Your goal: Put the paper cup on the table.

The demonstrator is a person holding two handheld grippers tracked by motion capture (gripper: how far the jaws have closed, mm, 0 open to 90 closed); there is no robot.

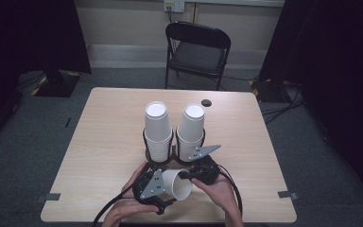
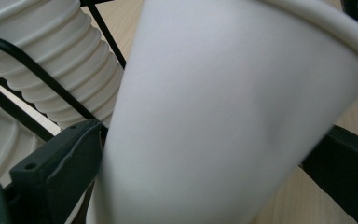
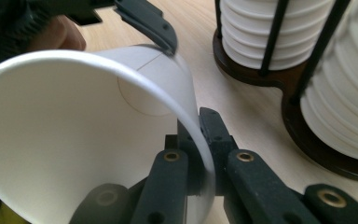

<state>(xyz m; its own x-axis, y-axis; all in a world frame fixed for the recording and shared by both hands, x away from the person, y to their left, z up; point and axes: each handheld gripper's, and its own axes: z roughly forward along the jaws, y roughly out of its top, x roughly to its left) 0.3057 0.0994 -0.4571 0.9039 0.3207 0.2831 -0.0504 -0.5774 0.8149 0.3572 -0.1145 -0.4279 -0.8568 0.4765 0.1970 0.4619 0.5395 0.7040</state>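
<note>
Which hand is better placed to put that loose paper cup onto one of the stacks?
Right. The right gripper is shut on the paper cup's rim, one jaw inside and one outside. The left gripper stands open around the cup's body, pads off it. The two cup stacks stand just beyond.

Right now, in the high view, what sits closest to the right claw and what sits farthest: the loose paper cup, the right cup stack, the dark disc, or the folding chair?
From the right claw:
1. Loose paper cup, pinched at its rim, lying on its side.
2. Right cup stack, just behind it.
3. Dark disc, near the table's far edge.
4. Folding chair, on the floor beyond the table.
</note>
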